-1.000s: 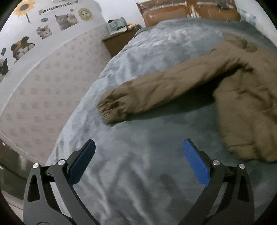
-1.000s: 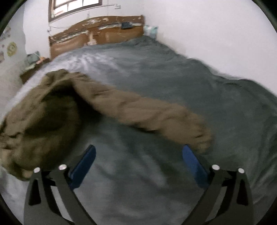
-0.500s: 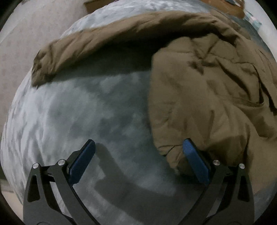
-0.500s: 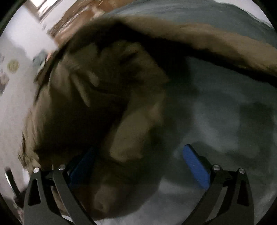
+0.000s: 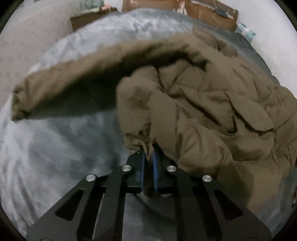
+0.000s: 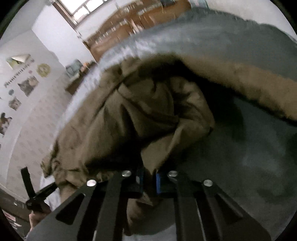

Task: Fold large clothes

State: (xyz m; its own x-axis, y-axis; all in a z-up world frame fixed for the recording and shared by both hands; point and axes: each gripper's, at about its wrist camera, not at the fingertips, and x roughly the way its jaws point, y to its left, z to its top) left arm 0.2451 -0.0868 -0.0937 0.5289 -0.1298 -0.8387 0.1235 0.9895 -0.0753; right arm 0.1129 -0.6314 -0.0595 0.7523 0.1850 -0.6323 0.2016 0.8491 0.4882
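A brown padded jacket (image 5: 213,111) lies crumpled on the grey bedspread (image 5: 61,148), its bulk heaped toward the bed's right side in the left wrist view, with a flapped pocket showing on the upper face. One sleeve (image 5: 74,79) stretches away from the heap toward the bed's left edge, its cuff close to that edge and a dark shadow under its length. In the right wrist view the same jacket (image 6: 130,120) fills the middle, and its other sleeve (image 6: 241,85) arcs off toward the bed's right side over the bedspread (image 6: 250,157). The left gripper (image 5: 148,163) has its blue pads drawn close together, pinching a gathered bit of the jacket's hem at the near edge of the heap. The right gripper (image 6: 149,178) is likewise nearly closed, with a fold of the brown fabric caught between its blue pads. The left gripper (image 6: 37,192) also shows at the lower left of the right wrist view, at the jacket's other near corner. Past the far end of the bed stands a worn brown headboard (image 5: 204,13). Beside the bed's far left corner is a wooden nightstand (image 5: 89,18) with things piled on top. Cat stickers (image 6: 27,85) dot the left wall.
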